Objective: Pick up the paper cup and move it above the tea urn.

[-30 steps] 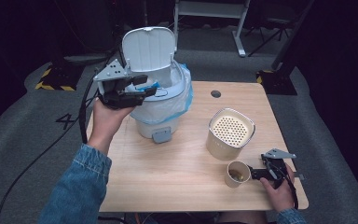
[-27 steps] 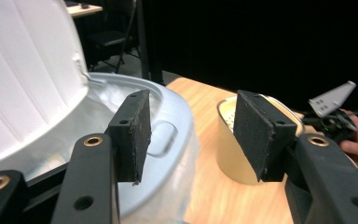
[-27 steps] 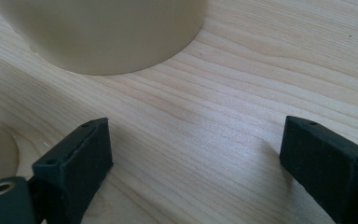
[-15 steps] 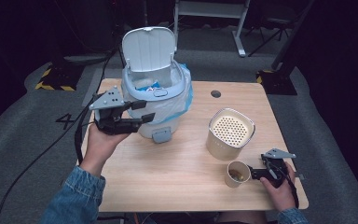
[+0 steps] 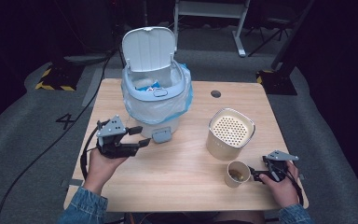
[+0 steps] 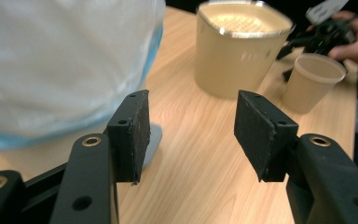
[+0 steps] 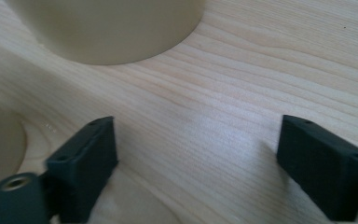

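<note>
The paper cup (image 5: 237, 173) stands near the front right of the wooden table (image 5: 186, 186), a little brownish residue in its bottom. Just behind it stands a taller cream canister (image 5: 230, 134) with a perforated top. My right gripper (image 5: 260, 175) rests low on the table just beside the cup, on its right. In the right gripper view the cup's wall curves in at the left edge, outside the left jaw. The jaws have just been closing, yet they stand well apart with only bare wood between them, so nothing is held.

My left gripper (image 5: 139, 137) hovers at the front left, just in front of the grey-and-white bin (image 5: 154, 100). Its lid (image 5: 149, 48) is propped upright, and a clear liner with a blue edge is folded over the rim. In the left gripper view both pads (image 6: 142, 133) stand wide apart and hold nothing. The liner bulges at the left there, and the canister and cup sit farther off.

I judge the step in hand is taking hold of the cup, probably to empty it into the open bin. To do it well I would shift the right gripper sideways until the cup wall sits squarely between the jaws. I would close gently, since thin paper crushes easily, and keep the cup upright while lifting.

The only writing I can read is a "4" marked on the floor (image 5: 65, 121) at the left. I can make out no brand or label on the cup, canister or bin.
</note>
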The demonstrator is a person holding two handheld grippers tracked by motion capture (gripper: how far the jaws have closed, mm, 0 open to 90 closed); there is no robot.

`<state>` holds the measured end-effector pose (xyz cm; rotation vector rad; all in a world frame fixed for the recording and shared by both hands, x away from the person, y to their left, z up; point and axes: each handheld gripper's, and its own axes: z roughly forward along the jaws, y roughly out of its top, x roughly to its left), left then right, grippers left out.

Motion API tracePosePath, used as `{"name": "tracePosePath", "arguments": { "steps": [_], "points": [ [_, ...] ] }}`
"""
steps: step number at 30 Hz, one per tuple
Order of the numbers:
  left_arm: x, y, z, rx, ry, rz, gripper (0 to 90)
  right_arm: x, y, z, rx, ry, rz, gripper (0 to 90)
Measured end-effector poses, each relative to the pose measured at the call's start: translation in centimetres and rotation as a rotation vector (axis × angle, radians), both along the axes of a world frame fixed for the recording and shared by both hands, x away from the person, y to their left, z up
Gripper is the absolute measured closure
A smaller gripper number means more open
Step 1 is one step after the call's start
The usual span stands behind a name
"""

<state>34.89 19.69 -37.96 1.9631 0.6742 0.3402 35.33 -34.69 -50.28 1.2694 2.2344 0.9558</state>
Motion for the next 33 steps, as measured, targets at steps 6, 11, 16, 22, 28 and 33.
{"name": "tracePosePath", "arguments": {
  "steps": [6, 11, 16, 22, 28, 33],
  "points": [
    [-0.6, 0.1, -3.8, -0.010, 0.068, -0.025, 46.1, -0.6, -1.0, 0.9, -0.011, 0.042, 0.036, 27.2],
    [-0.5, 0.3, -6.4, 0.041, 0.129, -0.010, 46.3, -1.7, -1.3, 2.4, 0.017, 0.025, 0.104, 28.8],
    [0.4, 0.1, -8.0, 0.131, 0.197, -0.003, 45.1, -2.9, -1.2, 3.2, 0.010, 0.027, 0.167, 27.2],
    [1.0, 0.1, -9.2, 0.213, 0.235, 0.035, 45.3, -3.9, -0.9, 3.3, 0.024, 0.041, 0.209, 24.6],
    [1.3, -0.4, -9.9, 0.286, 0.239, 0.048, 45.3, -4.8, 0.0, 3.7, 0.028, 0.026, 0.283, 22.0],
    [1.3, -0.4, -10.6, 0.359, 0.254, 0.079, 44.9, -5.4, 1.3, 3.6, 0.016, 0.033, 0.310, 20.6]
  ]
}}
